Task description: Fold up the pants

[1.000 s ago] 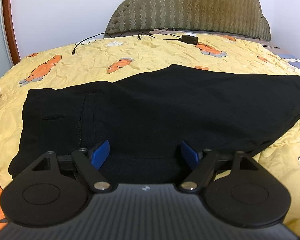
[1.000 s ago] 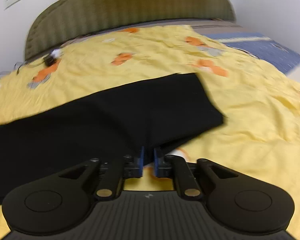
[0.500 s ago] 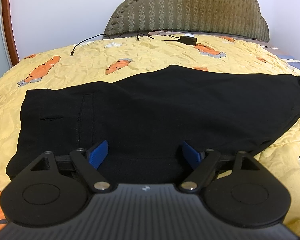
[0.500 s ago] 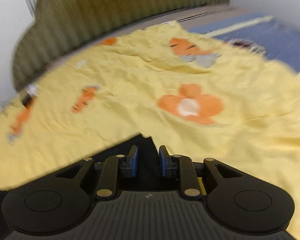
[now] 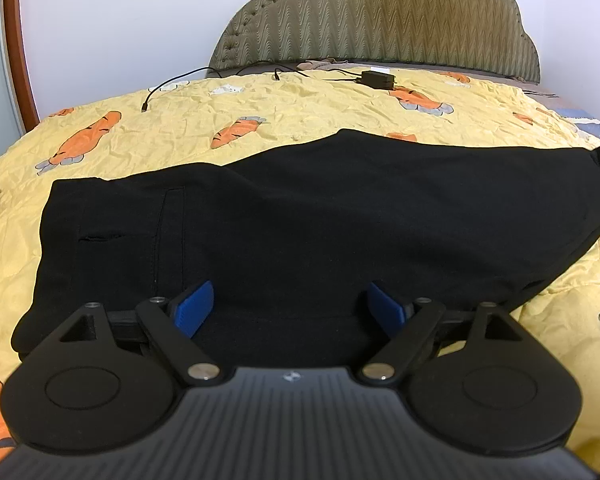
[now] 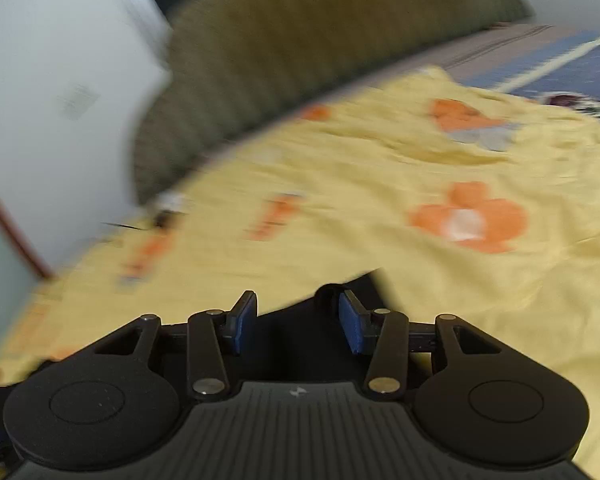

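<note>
Directly beneath both tongs (image 5: 288, 308), pants (image 5: 340, 216)

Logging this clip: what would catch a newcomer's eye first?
The black pants lie spread flat across the middle of a yellow carrot-print bedsheet. The left gripper is wide open over their near edge. The right gripper, whose jaws have just been opening, is over the pants' far end.

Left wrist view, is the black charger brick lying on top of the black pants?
No, the black charger brick sits far back on the yellow carrot-print bedsheet near the headboard, well apart from the black pants.
</note>
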Available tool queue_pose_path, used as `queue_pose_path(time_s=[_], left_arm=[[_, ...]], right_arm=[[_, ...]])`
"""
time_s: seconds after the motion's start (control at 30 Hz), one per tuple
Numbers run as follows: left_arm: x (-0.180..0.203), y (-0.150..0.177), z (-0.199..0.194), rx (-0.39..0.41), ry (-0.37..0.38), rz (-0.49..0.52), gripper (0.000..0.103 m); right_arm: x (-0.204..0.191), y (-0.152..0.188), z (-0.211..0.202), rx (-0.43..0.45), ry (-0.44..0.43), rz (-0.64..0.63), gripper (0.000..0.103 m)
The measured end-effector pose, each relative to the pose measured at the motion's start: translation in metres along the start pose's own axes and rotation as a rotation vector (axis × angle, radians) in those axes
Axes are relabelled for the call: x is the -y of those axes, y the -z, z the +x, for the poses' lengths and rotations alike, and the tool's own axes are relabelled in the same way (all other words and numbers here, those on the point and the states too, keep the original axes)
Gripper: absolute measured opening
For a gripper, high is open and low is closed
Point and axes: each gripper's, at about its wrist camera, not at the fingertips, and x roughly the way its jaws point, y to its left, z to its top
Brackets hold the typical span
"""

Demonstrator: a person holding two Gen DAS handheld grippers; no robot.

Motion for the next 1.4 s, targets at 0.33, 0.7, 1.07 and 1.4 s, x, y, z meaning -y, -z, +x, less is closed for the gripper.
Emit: queue_pose_path(time_s=[0.33,0.7,1.07,1.4], left_arm=[[0.0,0.001,-0.002,0.007,0.009,-0.003,0.084],[0.001,0.005,-0.022,0.01,0.019,0.06,0.084],[-0.018,0.011,-0.033,-0.001,-0.003,-0.007,0.086],[0.026,-0.011,-0.034,0.064,-0.043,0.1,0.087]], right_arm=[[-0.077,0.037,-0.004,0.005,0.371,-0.269,0.063],[-0.12,0.081,-0.005,-0.328,0.386,-0.477,0.062],[-0.103,0.077,0.026,-0.224,0.451,-0.347,0.097],[-0.189,0.091,0.008,-0.107,0.225,-0.356,0.097]])
